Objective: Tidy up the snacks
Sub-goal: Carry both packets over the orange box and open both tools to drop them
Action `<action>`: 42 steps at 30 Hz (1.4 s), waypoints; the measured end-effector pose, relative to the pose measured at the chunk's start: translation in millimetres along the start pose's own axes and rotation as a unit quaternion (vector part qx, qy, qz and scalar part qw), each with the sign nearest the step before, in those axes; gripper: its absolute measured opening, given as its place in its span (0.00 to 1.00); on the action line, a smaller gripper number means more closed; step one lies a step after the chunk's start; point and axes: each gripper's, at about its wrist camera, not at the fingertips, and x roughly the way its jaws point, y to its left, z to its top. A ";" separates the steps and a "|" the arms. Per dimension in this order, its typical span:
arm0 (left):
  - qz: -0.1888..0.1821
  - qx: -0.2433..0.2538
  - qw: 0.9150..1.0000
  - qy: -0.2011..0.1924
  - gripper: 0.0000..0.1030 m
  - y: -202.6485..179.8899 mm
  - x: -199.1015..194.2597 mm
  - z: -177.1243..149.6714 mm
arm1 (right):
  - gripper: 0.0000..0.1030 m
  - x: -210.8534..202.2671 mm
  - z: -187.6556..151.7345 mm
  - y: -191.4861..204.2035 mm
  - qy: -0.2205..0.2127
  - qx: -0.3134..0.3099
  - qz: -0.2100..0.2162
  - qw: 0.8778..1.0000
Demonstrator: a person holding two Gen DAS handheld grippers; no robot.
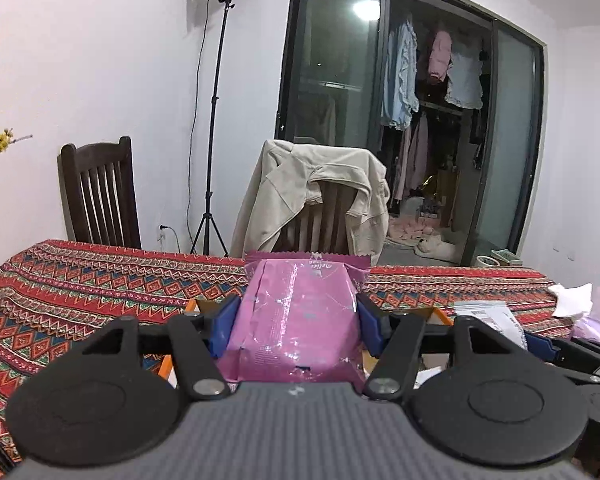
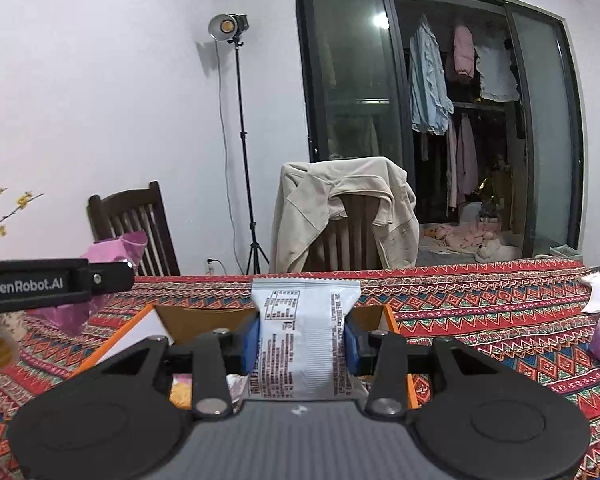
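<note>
Tablecloth (image 2: 480, 320) bare beyond box (image 2: 392, 320); both packets gripped.

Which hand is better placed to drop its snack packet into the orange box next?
Right, probably. The right gripper holds its white packet facing the orange box; the left gripper holds its pink packet nearer the box's left edge.

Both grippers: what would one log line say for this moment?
left gripper: shut on pink packet | right gripper: shut on white packet | both above orange-edged box | patterned tablecloth
</note>
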 end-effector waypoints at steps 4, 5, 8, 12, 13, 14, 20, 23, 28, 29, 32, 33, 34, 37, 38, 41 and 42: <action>0.006 -0.018 1.000 0.015 0.61 12.3 22.7 -10.1 | 0.39 16.5 -15.5 -5.8 -0.001 0.004 0.006 1.000; 0.007 -0.024 1.000 0.016 0.61 16.1 27.1 -13.0 | 0.39 20.3 -19.9 -6.5 0.001 0.002 0.006 1.000; 0.013 -0.019 0.999 0.035 0.61 22.4 42.9 -18.8 | 0.39 31.4 -26.8 -8.5 0.013 -0.003 0.007 1.000; 0.017 -0.020 0.998 0.059 0.61 28.4 57.5 -28.2 | 0.41 42.0 -34.6 -4.9 0.031 -0.019 0.006 0.999; 0.017 -0.023 0.998 0.065 0.61 29.3 59.3 -29.8 | 0.42 44.9 -36.9 -4.7 0.039 -0.018 0.006 0.999; 0.018 -0.028 0.997 0.068 0.64 30.2 60.0 -30.6 | 0.48 46.3 -38.5 -5.4 0.044 -0.015 0.006 0.999; 0.034 -0.037 0.998 0.045 1.00 34.2 52.1 -29.5 | 1.00 40.5 -44.0 -8.7 0.042 -0.003 0.004 0.999; 0.030 -0.034 0.998 0.048 1.00 31.9 51.4 -29.3 | 1.00 37.6 -43.9 -9.1 0.038 -0.003 0.000 0.999; 0.030 -0.029 0.998 0.046 1.00 29.8 49.6 -27.7 | 1.00 34.5 -44.4 -9.5 0.037 -0.002 -0.002 0.999; 0.029 -0.029 0.998 0.046 1.00 29.4 49.3 -27.2 | 1.00 33.6 -43.5 -9.7 0.036 -0.003 -0.001 0.999; 0.026 -0.028 0.998 0.044 1.00 28.1 46.2 -24.7 | 1.00 30.1 -41.3 -8.8 0.032 -0.006 -0.002 0.999; 0.025 -0.027 0.998 0.043 1.00 27.2 44.1 -23.3 | 1.00 28.9 -39.0 -8.7 0.030 -0.007 -0.003 1.000; 0.024 -0.026 0.999 0.041 1.00 26.5 41.8 -21.4 | 1.00 26.5 -37.1 -8.3 0.028 -0.008 -0.004 1.000; 0.019 -0.030 0.999 0.030 1.00 25.5 30.2 -14.4 | 1.00 14.6 -29.1 -6.9 0.014 -0.012 -0.006 1.000; 0.017 -0.032 0.999 0.025 1.00 25.7 24.3 -11.2 | 1.00 10.6 -26.2 -5.6 0.011 -0.013 -0.008 1.000; 0.012 -0.034 0.999 0.013 1.00 26.2 7.1 -1.6 | 1.00 -5.8 -17.2 -4.3 -0.001 -0.013 -0.008 1.000; 0.009 -0.036 0.999 0.010 1.00 26.1 1.7 1.4 | 1.00 -12.3 -15.1 -4.5 -0.003 -0.012 -0.006 1.000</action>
